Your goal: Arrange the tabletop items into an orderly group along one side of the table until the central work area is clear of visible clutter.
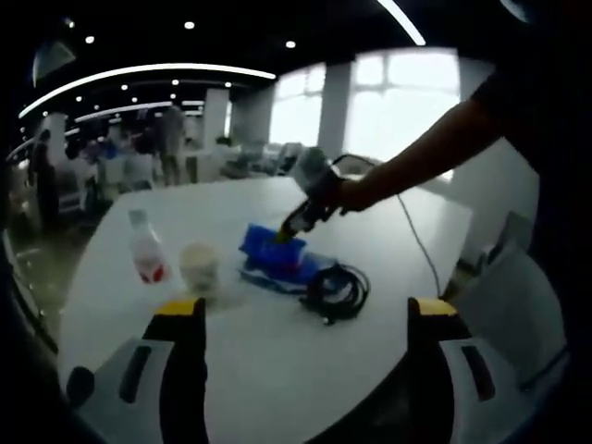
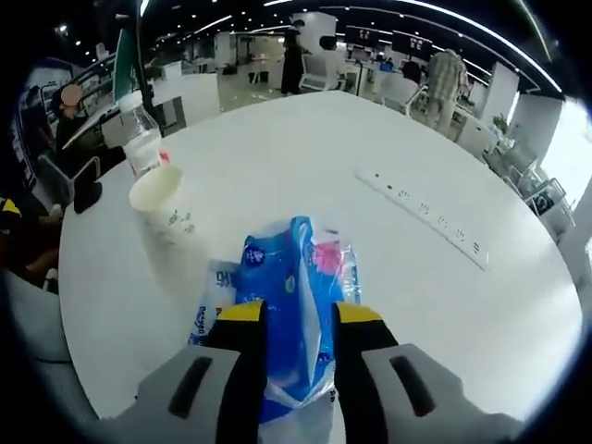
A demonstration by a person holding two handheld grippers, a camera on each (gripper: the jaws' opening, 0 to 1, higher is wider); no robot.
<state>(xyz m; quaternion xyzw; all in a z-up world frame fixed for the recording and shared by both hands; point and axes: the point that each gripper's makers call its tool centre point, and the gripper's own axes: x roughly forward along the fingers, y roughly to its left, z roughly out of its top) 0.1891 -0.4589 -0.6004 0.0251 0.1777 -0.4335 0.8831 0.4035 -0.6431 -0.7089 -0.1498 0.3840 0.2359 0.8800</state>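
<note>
One blue packet was being gripped first

One blue tissue packet (image 2: 298, 277) lay mid-table, and the right gripper (image 2: 300, 319) had its jaws closed on it. Just beside it stood a paper cup (image 2: 166, 205) and a plastic bottle (image 2: 141, 139), with a coiled black cable (image 1: 337, 290) near. The left gripper (image 1: 307, 319) hovered with jaws apart. Next, I judged, the packet needed carrying toward one edge.

Blue packet (image 2: 294, 314) partly hidden between jaws
</note>
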